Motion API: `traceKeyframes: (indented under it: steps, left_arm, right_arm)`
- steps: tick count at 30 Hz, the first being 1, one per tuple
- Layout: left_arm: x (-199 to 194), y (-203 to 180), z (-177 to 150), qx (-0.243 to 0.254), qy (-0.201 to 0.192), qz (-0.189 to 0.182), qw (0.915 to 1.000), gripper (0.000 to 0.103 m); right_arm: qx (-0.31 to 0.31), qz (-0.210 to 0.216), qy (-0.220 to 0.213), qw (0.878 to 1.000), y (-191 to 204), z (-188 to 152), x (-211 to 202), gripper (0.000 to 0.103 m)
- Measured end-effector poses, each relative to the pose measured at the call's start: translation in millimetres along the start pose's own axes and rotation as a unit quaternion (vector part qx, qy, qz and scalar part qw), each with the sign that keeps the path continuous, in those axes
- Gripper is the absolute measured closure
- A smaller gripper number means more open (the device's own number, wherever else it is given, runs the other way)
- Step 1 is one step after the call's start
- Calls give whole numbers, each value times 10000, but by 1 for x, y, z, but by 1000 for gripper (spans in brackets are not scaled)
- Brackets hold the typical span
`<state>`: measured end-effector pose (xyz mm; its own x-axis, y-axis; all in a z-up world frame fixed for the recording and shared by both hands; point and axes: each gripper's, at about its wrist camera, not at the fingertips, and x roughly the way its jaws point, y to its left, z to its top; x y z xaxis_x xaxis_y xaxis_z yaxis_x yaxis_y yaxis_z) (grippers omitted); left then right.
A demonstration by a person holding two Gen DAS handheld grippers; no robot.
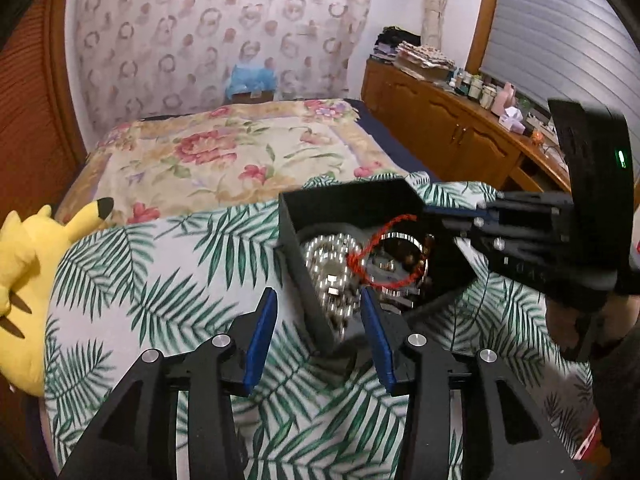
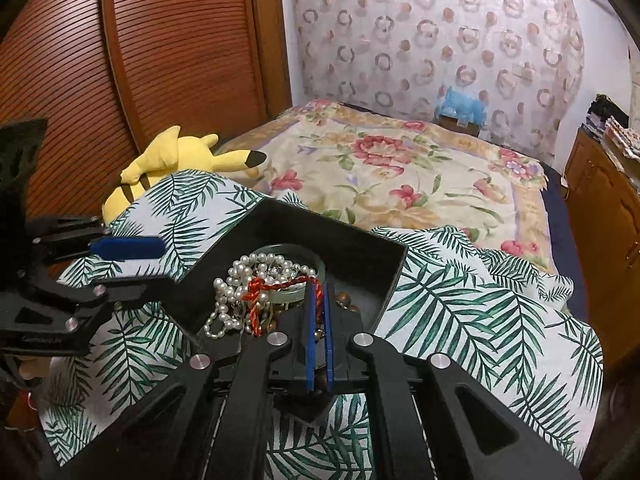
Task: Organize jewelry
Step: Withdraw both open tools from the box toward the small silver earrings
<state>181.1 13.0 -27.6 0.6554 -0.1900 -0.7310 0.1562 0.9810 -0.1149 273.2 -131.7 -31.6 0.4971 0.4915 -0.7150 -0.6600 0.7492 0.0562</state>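
An open black box (image 2: 360, 236) lies on a palm-leaf cloth and holds a pearl necklace (image 2: 230, 292), a pale green bangle (image 2: 286, 254), brown beads (image 2: 344, 300) and a red braided cord (image 2: 276, 286). My right gripper (image 2: 319, 286) reaches into the box, shut on one end of the red cord. In the left wrist view the cord's loop (image 1: 382, 258) hangs from the right gripper (image 1: 430, 213) over the pearls (image 1: 328, 268). My left gripper (image 1: 319, 294) is open and straddles the box's near wall (image 1: 310, 300) without pressing on it. From the right wrist view, the left gripper (image 2: 166, 264) sits at the box's left edge.
The palm-leaf cloth (image 2: 460, 304) covers a mound on the bed, with a floral blanket (image 2: 400, 168) beyond it. A yellow plush toy (image 2: 168, 160) lies at the left. A wooden dresser (image 1: 448, 120) with bottles stands on the right, and a louvred wooden door (image 2: 160, 52) on the left.
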Motion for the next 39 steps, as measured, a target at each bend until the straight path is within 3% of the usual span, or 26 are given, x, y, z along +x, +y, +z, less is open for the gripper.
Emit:
traceKeyframes:
  steps: [1, 3, 4, 9, 17, 27, 39]
  left_arm:
    - [-1, 0, -2, -7, 13, -10, 10000, 61]
    - [-4, -1, -9, -25, 49, -30, 10000, 60]
    - [-5, -1, -12, -20, 60, -37, 10000, 60]
    - [-7, -7, -31, 75, 204, -105, 9997, 59]
    - [-9, -17, -67, 116, 472, -175, 9987, 59]
    - [-13, -13, -87, 33, 577, -177, 9982, 59]
    - [-16, -15, -98, 17, 613, -206, 9979, 59]
  right_arm:
    - [17, -14, -21, 10000, -1, 0, -2, 92]
    - [32, -33, -90, 9999, -2, -2, -6, 73]
    - [62, -50, -134, 9999, -2, -2, -9, 73]
    - [28, -57, -222, 9997, 0, -10, -29, 73]
    - [-106, 143, -46, 9998, 27, -52, -49, 73]
    - [-288, 365, 606, 9971, 54, -96, -26, 73]
    - [-374, 419, 822, 9950, 67, -106, -19, 73]
